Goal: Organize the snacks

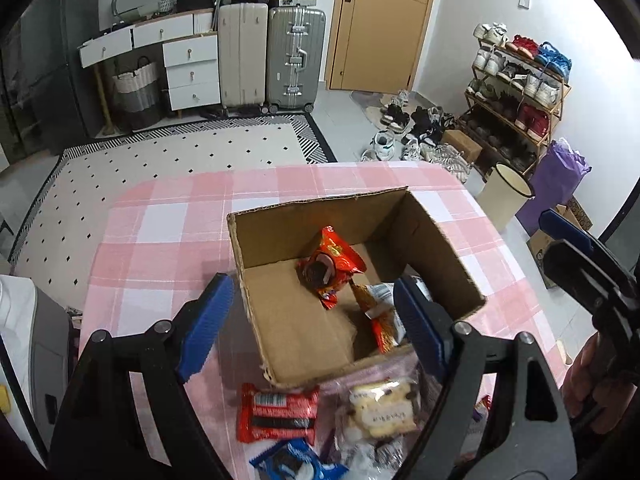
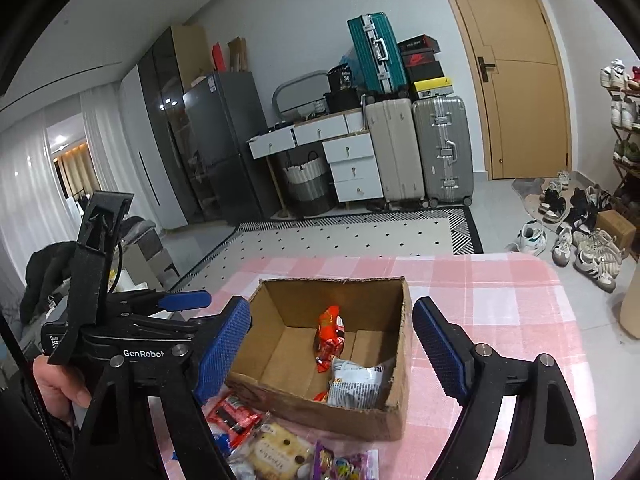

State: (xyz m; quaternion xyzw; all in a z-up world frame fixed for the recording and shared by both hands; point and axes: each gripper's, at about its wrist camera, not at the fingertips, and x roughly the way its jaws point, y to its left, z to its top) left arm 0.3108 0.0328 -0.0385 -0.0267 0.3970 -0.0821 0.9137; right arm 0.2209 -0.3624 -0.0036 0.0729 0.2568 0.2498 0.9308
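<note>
Blue-padded jaws of the left gripper point(image 1: 314, 322) stand spread and empty at the lower centre of the left wrist view; the right gripper point(image 2: 334, 354) is likewise released. Loose snack packets point(image 1: 278, 416) lie on the pink checked tablecloth point(image 1: 160, 220) at the bottom edge. Beyond them, mid-frame, the cardboard box point(image 1: 436, 240) holds a red packet point(image 1: 334, 262) and a white packet point(image 2: 354, 384). Suitcases point(image 1: 296, 56) stand at upper centre.
</note>
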